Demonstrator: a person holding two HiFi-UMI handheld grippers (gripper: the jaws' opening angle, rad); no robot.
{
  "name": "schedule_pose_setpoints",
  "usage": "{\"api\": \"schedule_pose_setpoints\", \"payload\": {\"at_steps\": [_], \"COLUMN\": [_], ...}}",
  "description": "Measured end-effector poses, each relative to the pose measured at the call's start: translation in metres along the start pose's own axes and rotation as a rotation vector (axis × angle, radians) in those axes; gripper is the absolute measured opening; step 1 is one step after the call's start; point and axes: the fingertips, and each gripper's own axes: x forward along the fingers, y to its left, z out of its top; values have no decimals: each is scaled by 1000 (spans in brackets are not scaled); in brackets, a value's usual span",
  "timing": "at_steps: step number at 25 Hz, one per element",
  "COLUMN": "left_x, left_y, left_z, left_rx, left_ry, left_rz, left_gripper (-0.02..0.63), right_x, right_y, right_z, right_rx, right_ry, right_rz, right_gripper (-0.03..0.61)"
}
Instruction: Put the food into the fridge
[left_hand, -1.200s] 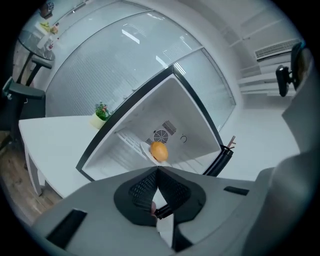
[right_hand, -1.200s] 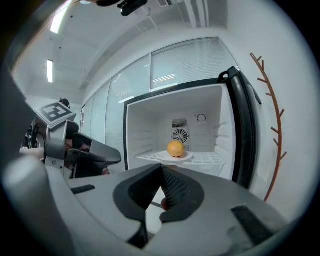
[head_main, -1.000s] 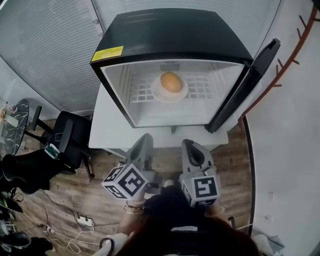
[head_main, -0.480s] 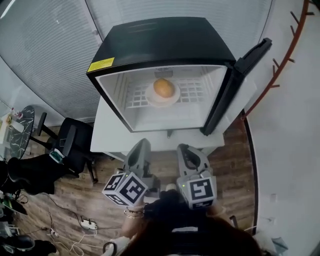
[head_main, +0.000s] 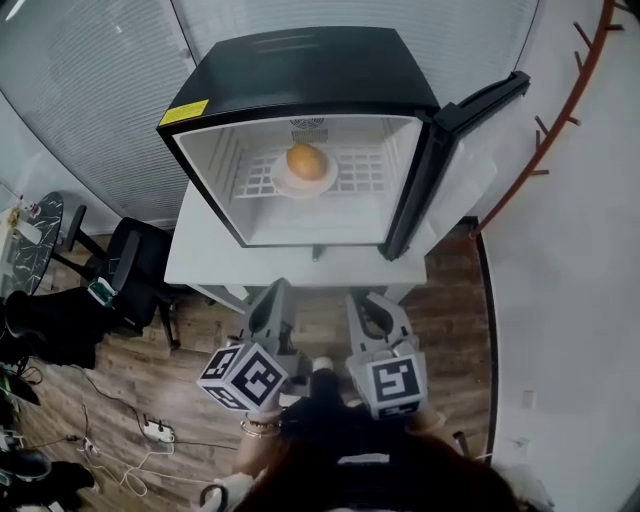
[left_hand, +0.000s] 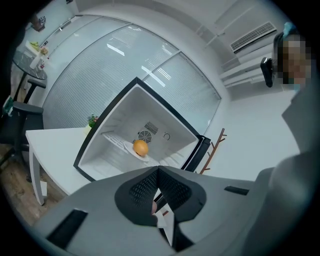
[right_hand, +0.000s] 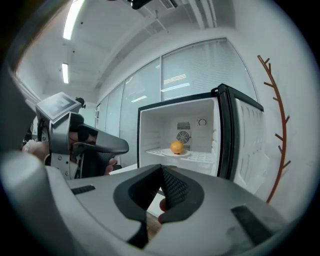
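My left gripper (head_main: 273, 292): jaws closed, nothing held, low before the white table (head_main: 195, 262). My right gripper (head_main: 366, 302): jaws closed, empty, beside it. Orange (head_main: 306, 160): on a white plate (head_main: 283, 184), on the shelf inside the mini fridge (head_main: 300, 70), door (head_main: 415, 195) open.

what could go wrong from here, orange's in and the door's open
The fridge door stands wide open; left so, the cold escapes. The orange sits loose on a small plate; a hard slam might roll it off. The left gripper and right gripper are shut, so pushing the door could slip.
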Motion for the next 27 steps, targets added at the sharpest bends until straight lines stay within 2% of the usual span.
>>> {"api": "schedule_pose_setpoints", "payload": {"at_steps": [5,13,19,23,27], "left_x": [-11,-18,-18,-18,-19], "left_y": [-9,-24,-33,-35,-31], "left_z": [-8,-22,-28,-27,-21], "left_rx": [3,-11,53,60,70], "left_ry": [-18,-23,-10,-4,-9], "left_rz": [20,-2,-6,-22,-26], "left_gripper": [-2,-2,-2,-2,-2], "right_x": [-12,-32,-38,-36,-33], "right_y": [1,-3,-1,2,1], "right_z": [0,-4,-2,4,10], "right_rx": [-19,-57,-104,-34,-31], "right_ry": [-18,-29,-43,-64,-77], "right_rz": [31,32,47,83,77], "right_gripper": [-5,-6,-6,-6,-6]}}
